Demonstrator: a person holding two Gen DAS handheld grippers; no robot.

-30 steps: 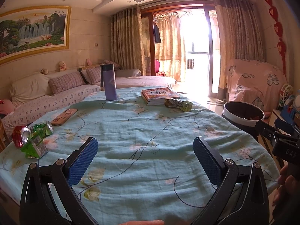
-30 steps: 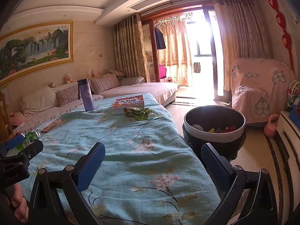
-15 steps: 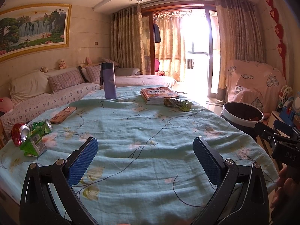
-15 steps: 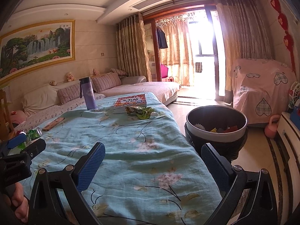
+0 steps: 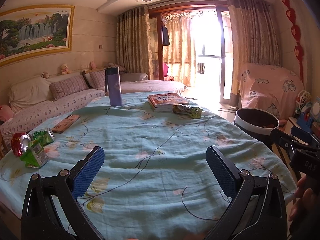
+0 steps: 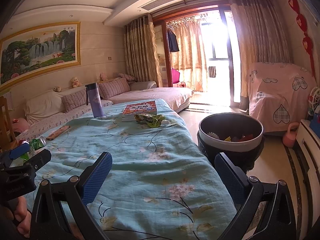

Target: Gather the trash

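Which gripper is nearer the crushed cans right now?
Left. The crushed cans lie at the table's left edge, just left of the open left gripper. The open right gripper sits farther right, by the trash bin.

My left gripper (image 5: 155, 160) and right gripper (image 6: 163, 167) are black frames with silver screws, blue textured pads (image 5: 88, 172); bare skin shows.

On the table (image 5: 160, 140), seen from the left wrist view: 2 crushed cans (image 5: 22, 143) and a carton (image 5: 35, 156) cluster at 9 o'clock, with a phone (image 5: 66, 123) just behind them. A bottle (image 5: 114, 88) stands at 11 o'clock, books (image 5: 167, 101) at 12, a wrapper (image 5: 187, 111) touching them at 1. The bin (image 6: 230, 138) sits beside the table at 3 o'clock.
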